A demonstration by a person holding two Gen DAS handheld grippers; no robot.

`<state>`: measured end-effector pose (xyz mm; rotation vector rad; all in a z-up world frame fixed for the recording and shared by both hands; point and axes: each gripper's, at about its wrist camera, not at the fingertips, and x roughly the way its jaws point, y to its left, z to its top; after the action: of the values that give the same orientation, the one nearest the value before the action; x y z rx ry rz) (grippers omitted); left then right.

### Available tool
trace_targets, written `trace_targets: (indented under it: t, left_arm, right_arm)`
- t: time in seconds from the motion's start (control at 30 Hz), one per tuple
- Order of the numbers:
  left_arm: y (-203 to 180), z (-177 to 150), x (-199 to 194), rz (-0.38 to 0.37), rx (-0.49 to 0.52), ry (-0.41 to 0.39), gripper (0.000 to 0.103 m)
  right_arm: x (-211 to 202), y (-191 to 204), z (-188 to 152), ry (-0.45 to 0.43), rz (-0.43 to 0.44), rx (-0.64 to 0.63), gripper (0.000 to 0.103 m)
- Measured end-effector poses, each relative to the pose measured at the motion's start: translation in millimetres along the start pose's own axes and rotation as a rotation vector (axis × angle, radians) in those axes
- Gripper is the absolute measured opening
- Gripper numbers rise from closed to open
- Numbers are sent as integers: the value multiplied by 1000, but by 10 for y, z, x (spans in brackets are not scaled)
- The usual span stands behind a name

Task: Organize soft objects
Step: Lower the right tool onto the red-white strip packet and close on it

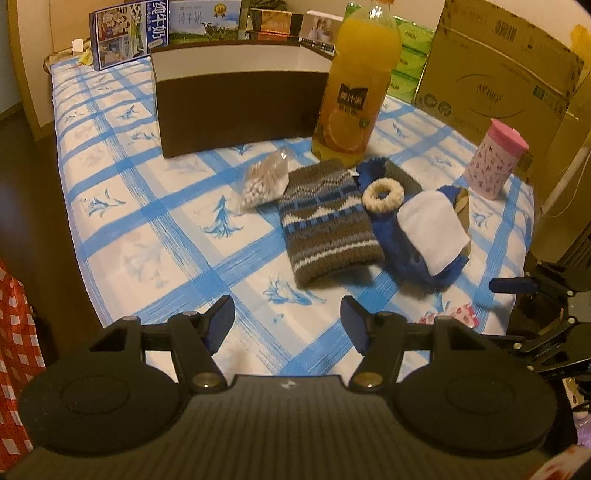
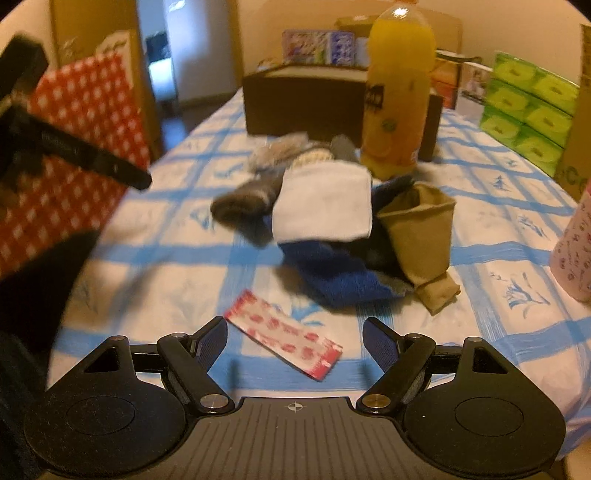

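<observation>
Blue-check tablecloth (image 1: 155,236), cream wall (image 1: 59,22), dark floor (image 1: 22,155)

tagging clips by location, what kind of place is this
Most likely a home, a dining or storage corner: a table with a blue-checked tablecloth, an orange juice bottle, stacked green tissue packs and a cardboard box behind it.

Left tool (image 1: 288,325), right tool (image 2: 294,341): seemingly agape, empty.
</observation>
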<state>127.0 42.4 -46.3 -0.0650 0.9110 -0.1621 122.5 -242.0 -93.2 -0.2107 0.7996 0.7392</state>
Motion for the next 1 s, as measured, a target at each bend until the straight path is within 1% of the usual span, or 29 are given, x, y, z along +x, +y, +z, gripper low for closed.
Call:
trace_targets:
  t: [0.17,0.23,0.27,0.3,0.47,0.57,0.7,0.77,0.93,1.0]
  left_arm:
    - [-12,-51,103,3,2,34,61]
    - [-17,-74,140,4,3,44,60]
    - [-18,-85,158,4,4,48,61]
    - [-17,-96,179,5,4,52,61]
    - [-14,-146,268,14,6,77,60]
    - [-10,-181,316,13,3,94,61]
    - [-7,-228,351,19,4,109,61]
    - [-1,-246,355,24,6,111,61]
    - [44,-277,366,33,-5,118,61]
    - [53,-283,369,34,-8,119,61]
  right_arm:
    - [172,-42,-59,54,-9,-74,81]
    - [222,-66,-74,59,-1,-70,80]
    - [245,-67,-81,62,9,-67,73]
    - [265,-60,-86,66,23,-65,69]
    - [277,33,-55,60,14,-15,58]
    - [281,164,-35,68,-3,14,53]
    - [296,382,10,86,17,43,52]
    - [298,482,35,81,31,23,52]
    - [402,594,102,68,-7,-62,52]
    - [454,602,116,57,0,-94,52]
